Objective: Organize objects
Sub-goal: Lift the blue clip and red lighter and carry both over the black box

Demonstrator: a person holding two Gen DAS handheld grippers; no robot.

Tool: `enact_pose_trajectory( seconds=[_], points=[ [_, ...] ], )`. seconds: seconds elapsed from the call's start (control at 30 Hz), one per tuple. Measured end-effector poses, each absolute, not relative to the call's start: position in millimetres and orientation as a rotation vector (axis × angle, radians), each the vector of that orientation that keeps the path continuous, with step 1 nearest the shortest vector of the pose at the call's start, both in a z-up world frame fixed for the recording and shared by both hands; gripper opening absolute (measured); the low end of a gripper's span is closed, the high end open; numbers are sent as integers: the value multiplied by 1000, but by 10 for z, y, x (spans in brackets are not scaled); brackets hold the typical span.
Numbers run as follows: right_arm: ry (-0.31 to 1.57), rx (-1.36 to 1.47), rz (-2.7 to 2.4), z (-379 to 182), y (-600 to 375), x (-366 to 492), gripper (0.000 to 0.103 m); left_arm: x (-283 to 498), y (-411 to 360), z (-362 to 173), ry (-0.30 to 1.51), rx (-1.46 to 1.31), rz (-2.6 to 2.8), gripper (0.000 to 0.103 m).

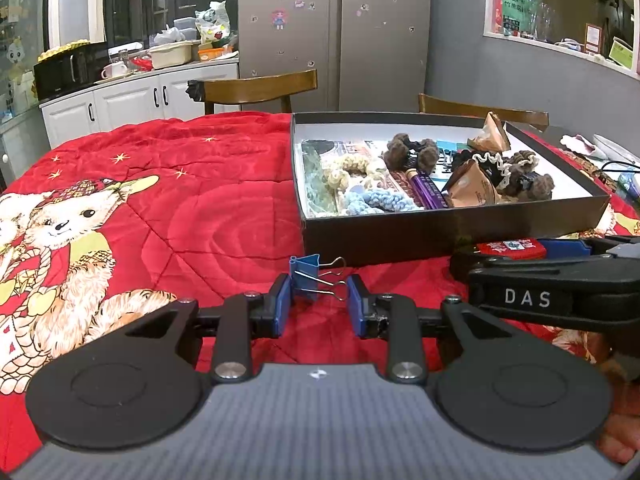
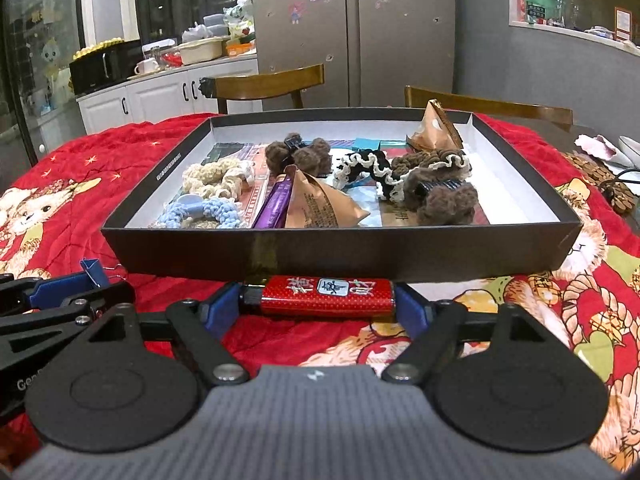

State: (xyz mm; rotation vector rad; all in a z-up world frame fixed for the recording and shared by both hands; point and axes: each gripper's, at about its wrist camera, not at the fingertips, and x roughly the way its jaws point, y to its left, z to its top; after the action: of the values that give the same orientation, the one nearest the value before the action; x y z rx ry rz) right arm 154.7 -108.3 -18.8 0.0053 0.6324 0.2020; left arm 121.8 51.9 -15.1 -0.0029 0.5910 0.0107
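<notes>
A blue binder clip (image 1: 306, 276) sits between the blue pads of my left gripper (image 1: 318, 300), which is shut on it low over the red quilt (image 1: 200, 208). My right gripper (image 2: 316, 302) is shut lengthwise on a red patterned lighter (image 2: 326, 296), one pad against each end, just in front of the black box (image 2: 320, 256). The lighter (image 1: 512, 249) also shows at the right edge of the left wrist view. The binder clip (image 2: 94, 270) peeks in at the left of the right wrist view. The box holds knitted scrunchies, brown hair clips, paper packets and a purple tube.
The black box's near wall (image 1: 440, 236) rises right behind both grippers. Two wooden chairs (image 1: 260, 90) stand behind the table. A cable and small items (image 2: 616, 188) lie at the table's right edge. White cabinets (image 1: 132, 104) with kitchen clutter are at the back left.
</notes>
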Motion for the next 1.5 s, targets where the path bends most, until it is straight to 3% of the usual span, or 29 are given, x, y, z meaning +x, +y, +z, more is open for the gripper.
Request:
enact_pose_trajectory(
  seconds=[0.77, 1.03, 1.23, 1.5],
  points=[
    [501, 173, 249, -12, -1368, 1366, 81, 1052, 429, -30, 472, 13, 34, 35],
    [591, 351, 300, 394, -1578, 1623, 81, 1057, 421, 542, 384, -17, -14, 35],
    [605, 321, 278, 755, -1529, 2084, 81, 1544, 521, 1066, 396, -87, -46, 35],
    [665, 369, 283, 845, -1465, 2772, 81, 2236, 627, 1363, 423, -222, -48, 35]
  ],
)
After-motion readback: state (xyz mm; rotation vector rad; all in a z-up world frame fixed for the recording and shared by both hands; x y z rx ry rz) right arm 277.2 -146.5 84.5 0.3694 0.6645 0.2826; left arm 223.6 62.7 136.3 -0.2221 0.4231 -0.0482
